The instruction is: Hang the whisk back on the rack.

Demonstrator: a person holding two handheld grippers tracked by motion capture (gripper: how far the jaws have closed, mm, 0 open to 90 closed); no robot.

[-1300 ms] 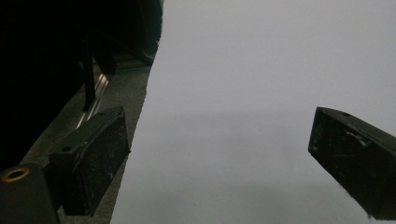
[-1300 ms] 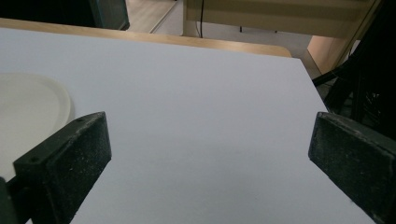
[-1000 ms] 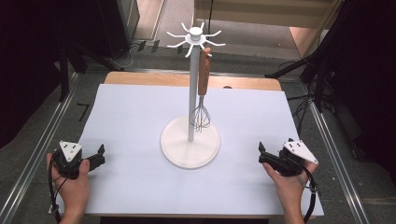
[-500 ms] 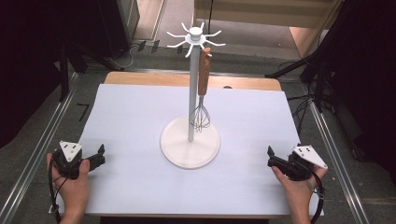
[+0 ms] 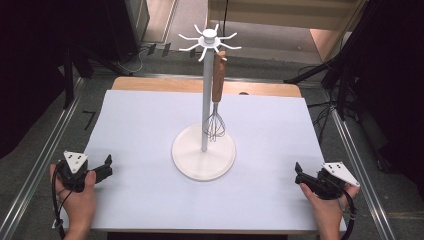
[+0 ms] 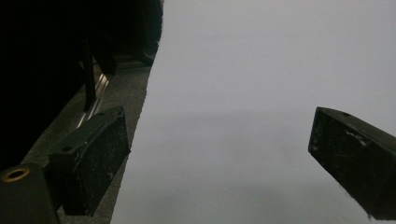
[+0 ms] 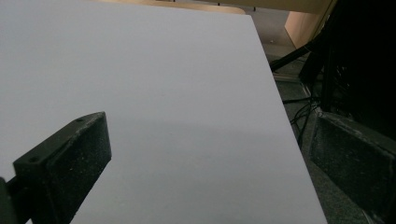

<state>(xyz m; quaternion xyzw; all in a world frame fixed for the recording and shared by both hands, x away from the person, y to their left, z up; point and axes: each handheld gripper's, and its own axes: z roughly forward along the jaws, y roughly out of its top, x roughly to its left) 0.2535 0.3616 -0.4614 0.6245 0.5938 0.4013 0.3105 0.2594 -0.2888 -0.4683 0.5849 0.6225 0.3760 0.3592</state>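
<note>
A white stand (image 5: pixel 206 100) with a round base (image 5: pixel 203 159) and hook arms at its top rises from the middle of the white table (image 5: pixel 140 130). A whisk (image 5: pixel 216 107) with a wooden handle hangs from one hook, its wire head just above the base. My left gripper (image 5: pixel 107 168) rests at the table's front left corner, open, with nothing between its jaws (image 6: pixel 219 154). My right gripper (image 5: pixel 298 176) sits at the front right corner, also open and empty (image 7: pixel 205 154). Both are far from the stand.
A wooden strip (image 5: pixel 150 84) runs along the table's far edge. Metal rails (image 5: pixel 45 150) flank the table on both sides. Cables (image 5: pixel 325 107) and dark stands lie on the floor to the right and behind.
My right gripper has drawn back to the right and toward the front right corner. The left gripper, the stand and the whisk have not moved.
</note>
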